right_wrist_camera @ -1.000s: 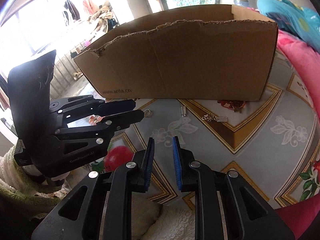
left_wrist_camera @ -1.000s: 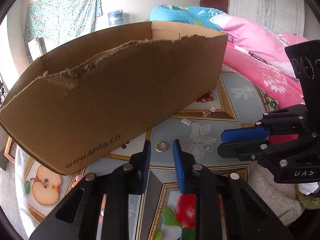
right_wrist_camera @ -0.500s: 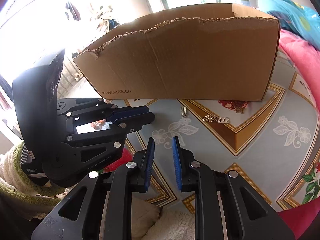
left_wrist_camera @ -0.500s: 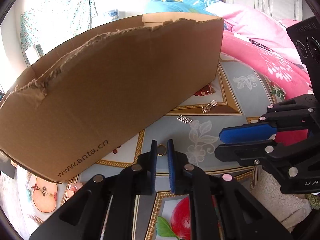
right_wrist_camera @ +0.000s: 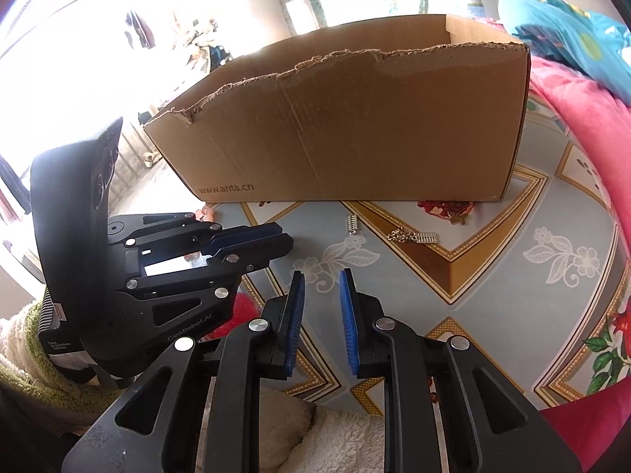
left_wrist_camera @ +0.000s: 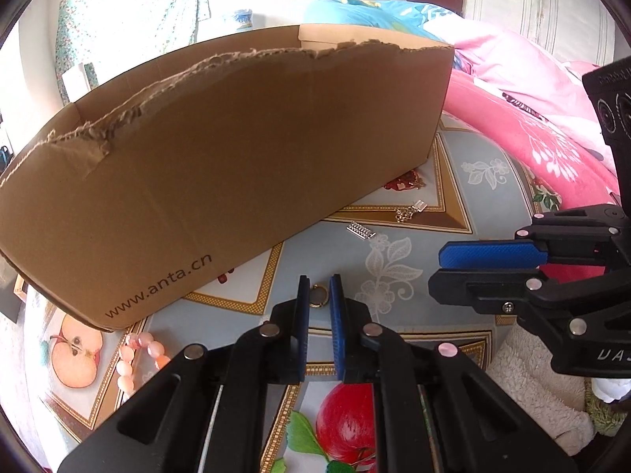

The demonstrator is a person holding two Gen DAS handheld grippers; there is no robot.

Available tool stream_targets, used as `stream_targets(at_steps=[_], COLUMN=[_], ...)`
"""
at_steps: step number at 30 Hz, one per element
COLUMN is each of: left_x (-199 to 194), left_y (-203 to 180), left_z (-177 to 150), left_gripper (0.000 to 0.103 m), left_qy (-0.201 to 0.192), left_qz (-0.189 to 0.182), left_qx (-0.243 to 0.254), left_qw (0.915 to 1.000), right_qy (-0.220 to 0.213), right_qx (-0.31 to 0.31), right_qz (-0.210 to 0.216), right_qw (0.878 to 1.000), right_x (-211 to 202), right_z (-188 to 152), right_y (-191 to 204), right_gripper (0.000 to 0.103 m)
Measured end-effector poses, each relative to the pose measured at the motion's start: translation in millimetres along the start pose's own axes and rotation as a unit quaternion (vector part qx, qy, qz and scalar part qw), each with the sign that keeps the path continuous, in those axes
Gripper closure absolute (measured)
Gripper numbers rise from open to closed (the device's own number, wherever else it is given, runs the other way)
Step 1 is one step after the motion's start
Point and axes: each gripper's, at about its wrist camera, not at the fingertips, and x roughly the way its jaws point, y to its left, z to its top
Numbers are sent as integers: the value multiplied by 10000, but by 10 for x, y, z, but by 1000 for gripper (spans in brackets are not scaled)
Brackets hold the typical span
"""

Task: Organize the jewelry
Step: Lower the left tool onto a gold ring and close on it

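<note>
Left gripper (left_wrist_camera: 318,293) clamped on the small gold ring (left_wrist_camera: 318,295) beside the torn brown cardboard box (left_wrist_camera: 221,165). Right gripper (right_wrist_camera: 321,295) holds nothing, blue pads slightly apart

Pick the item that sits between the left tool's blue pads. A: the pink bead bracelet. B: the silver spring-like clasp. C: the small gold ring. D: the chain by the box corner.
C: the left tool has its blue pads closed around the small gold ring, while the pink bead bracelet, the silver clasp and the chain lie apart on the cloth.
</note>
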Motion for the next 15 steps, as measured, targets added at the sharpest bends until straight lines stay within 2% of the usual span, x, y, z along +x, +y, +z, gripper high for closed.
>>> stream_targets(at_steps=[6, 13, 15], left_x=[-39, -144, -184], left_y=[23, 127, 170], left_z=[-27, -30, -23], left_gripper=[93, 92, 88], left_qy=[15, -158, -178], left_qz=[-39, -34, 39], left_qx=[-259, -436, -482], left_qw=[9997, 9989, 9987], right_qy=[-21, -68, -70], right_qx=[48, 94, 89], right_qz=[23, 46, 52], right_qw=[10000, 9999, 9999], right_x=[-24, -61, -75], right_z=[-27, -44, -57], right_y=[-23, -42, -37], right_gripper=[84, 84, 84])
